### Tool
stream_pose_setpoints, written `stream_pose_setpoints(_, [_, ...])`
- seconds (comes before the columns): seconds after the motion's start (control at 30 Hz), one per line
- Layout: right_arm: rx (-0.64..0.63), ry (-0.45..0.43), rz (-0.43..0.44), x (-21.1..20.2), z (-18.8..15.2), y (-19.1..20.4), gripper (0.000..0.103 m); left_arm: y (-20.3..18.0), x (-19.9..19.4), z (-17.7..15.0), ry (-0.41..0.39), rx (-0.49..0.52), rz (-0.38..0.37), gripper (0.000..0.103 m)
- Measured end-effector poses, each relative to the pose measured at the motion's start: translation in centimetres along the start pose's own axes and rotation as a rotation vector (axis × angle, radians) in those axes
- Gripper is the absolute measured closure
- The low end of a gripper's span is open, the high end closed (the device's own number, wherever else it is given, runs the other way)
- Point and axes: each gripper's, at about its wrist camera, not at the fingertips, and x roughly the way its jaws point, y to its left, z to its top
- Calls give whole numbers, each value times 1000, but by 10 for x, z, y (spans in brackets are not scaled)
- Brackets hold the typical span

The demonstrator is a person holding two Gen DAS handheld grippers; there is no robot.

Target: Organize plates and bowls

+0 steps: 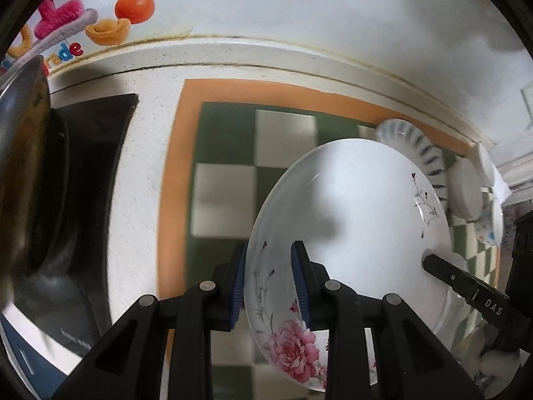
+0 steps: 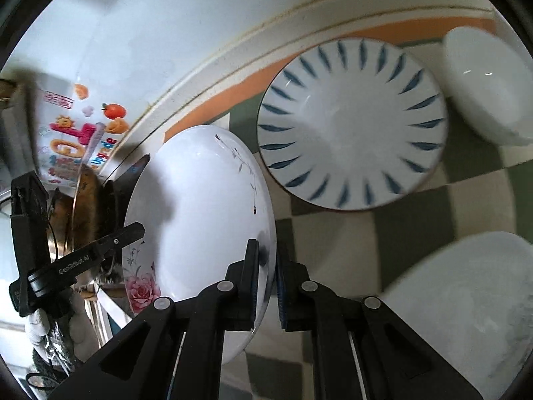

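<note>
A white plate with pink flowers [image 1: 359, 206] [image 2: 200, 200] hangs tilted above the checked mat [image 1: 226, 183], held from both sides. My left gripper [image 1: 269, 280] is shut on its flowered rim, the blue pads on either face. On the opposite rim my right gripper [image 2: 268, 273] is shut; one of its fingers [image 1: 459, 283] shows in the left wrist view. A left finger [image 2: 100, 250] shows in the right wrist view. On the mat lie a white plate with blue leaf strokes [image 2: 353, 123] [image 1: 419, 143], a white bowl [image 2: 489, 90] and another white dish [image 2: 466, 306].
The green and white mat has an orange border [image 2: 233, 96] and lies on a pale counter against the wall. A black stove top [image 1: 93, 166] with a metal wok [image 1: 23, 166] stands to the left. Colourful stickers [image 1: 133, 6] are on the wall.
</note>
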Motion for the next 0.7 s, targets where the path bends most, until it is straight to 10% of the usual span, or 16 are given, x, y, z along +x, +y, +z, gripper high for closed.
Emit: stream_pose_setpoints(0.7, [38,-32,-32,-132,-72,-167,92,-199,51,-70,114,99,-51,79])
